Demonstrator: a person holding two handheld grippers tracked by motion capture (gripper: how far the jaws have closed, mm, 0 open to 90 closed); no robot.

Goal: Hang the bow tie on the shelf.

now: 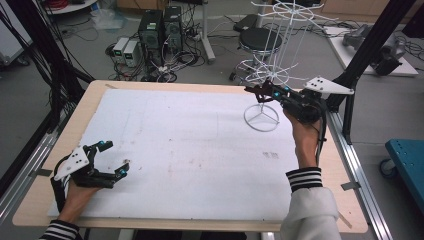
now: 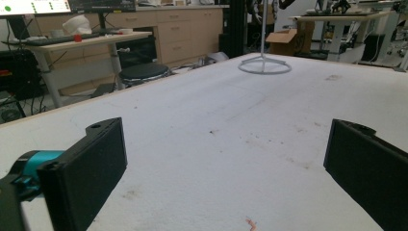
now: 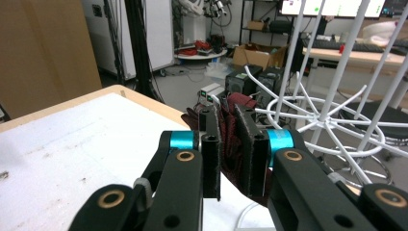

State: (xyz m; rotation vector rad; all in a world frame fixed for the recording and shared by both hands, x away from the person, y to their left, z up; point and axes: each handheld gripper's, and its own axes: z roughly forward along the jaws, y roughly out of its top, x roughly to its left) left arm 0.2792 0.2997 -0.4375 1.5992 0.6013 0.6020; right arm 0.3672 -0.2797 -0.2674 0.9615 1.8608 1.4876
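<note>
A white wire rack (image 1: 281, 40) stands on a ring base (image 1: 261, 118) at the table's far right. My right gripper (image 1: 265, 93) is raised beside its lower tier and is shut on a dark red knitted piece of fabric (image 1: 253, 91). In the right gripper view the fabric (image 3: 236, 107) is pinched between the jaws of the gripper (image 3: 230, 149), with the rack's hooks (image 3: 327, 120) just to the right. My left gripper (image 1: 114, 158) rests low at the near left of the white mat (image 1: 190, 145), open with nothing in it. Its jaws (image 2: 226, 168) stand wide apart over bare mat.
Beyond the table's far edge stand a black stool (image 1: 260, 39) and computer towers (image 1: 160, 27). A black frame post (image 1: 372, 42) rises at the right, near the right gripper. A blue cart (image 1: 407, 155) sits on the floor at the right. The rack base (image 2: 264, 65) lies far ahead of the left gripper.
</note>
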